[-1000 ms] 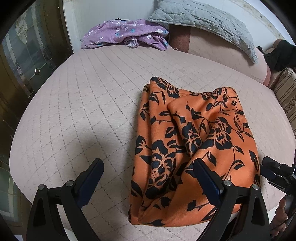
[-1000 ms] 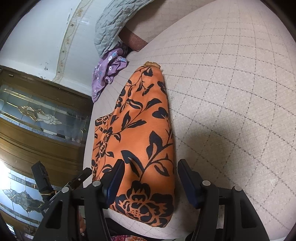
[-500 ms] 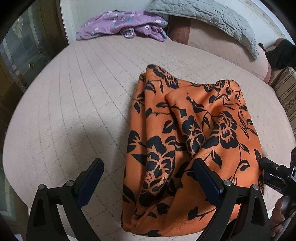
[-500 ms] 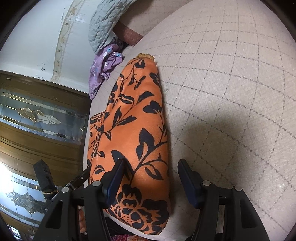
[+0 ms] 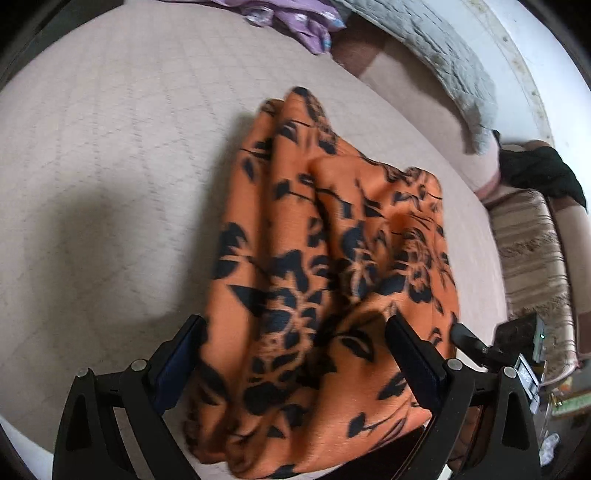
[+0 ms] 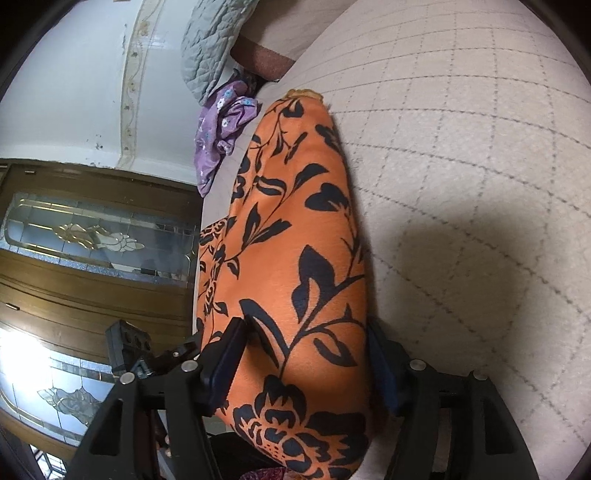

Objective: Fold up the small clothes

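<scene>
An orange cloth with black flowers (image 5: 332, 221) lies bunched lengthwise on the pale quilted bed (image 5: 110, 147). My left gripper (image 5: 293, 325) is open wide and tilted down over the cloth's near end, with its fingers on either side of the folds. In the right wrist view the same cloth (image 6: 295, 221) runs away from me as a long roll. My right gripper (image 6: 304, 328) straddles its near end and its jaws are opening. The cloth fills the gap between them, and the right finger is partly hidden behind the roll.
A purple flowered garment (image 5: 295, 18) and a grey quilted pillow (image 5: 443, 66) lie at the far end of the bed. A striped cushion (image 5: 528, 251) and a black garment (image 5: 535, 173) are at the right. A wooden cabinet with glass panels (image 6: 92, 240) stands beside the bed.
Both grippers have sunk toward the cloth's near end. The left one tipped downward and rolled, so the cloth now sits between its fingers. The cloth fills more of the right gripper's gap.
</scene>
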A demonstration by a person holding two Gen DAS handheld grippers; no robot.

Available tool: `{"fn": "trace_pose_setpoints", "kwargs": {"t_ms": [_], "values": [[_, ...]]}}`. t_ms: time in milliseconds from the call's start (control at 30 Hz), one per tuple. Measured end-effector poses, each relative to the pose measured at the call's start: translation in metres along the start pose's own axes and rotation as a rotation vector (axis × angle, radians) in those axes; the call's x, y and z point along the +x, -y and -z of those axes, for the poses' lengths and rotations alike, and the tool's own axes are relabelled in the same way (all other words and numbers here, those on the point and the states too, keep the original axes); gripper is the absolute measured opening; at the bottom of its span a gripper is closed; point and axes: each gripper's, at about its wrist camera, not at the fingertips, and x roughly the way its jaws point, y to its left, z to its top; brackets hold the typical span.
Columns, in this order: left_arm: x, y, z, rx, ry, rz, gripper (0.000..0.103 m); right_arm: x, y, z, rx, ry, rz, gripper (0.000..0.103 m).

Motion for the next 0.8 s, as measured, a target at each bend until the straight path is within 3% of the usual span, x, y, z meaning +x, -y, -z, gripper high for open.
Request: {"fn": "trace_pose_setpoints", "kwargs": {"t_ms": [167, 233, 333, 500, 667, 800], "values": [[0.004, 0.009, 0.001, 0.029, 0.010, 0.005, 0.096, 0.012, -0.009, -0.003, -0.025, -0.012, 0.002, 0.072], [0.008, 0.017, -0.003, 0.029, 0.020, 0.003, 0.091, 0.017, -0.014, -0.004, -0.045, -0.014, 0.010, 0.072], [0.008, 0.023, -0.004, 0.039, 0.028, -0.003, 0.072, 0.023, -0.026, 0.000, -0.106, -0.007, 0.038, 0.067], [0.003, 0.037, -0.004, 0.089, 0.059, -0.031, 0.037, 0.022, -0.036, 0.007, -0.185, 0.027, 0.087, 0.047], [-0.011, 0.061, -0.001, 0.151, 0.122, -0.096, 0.032, 0.012, -0.054, 0.012, -0.283, 0.078, 0.126, 0.041], [-0.026, 0.083, 0.004, 0.206, 0.161, -0.094, 0.032, -0.009, -0.063, 0.013, -0.341, 0.134, 0.136, 0.041]]}}
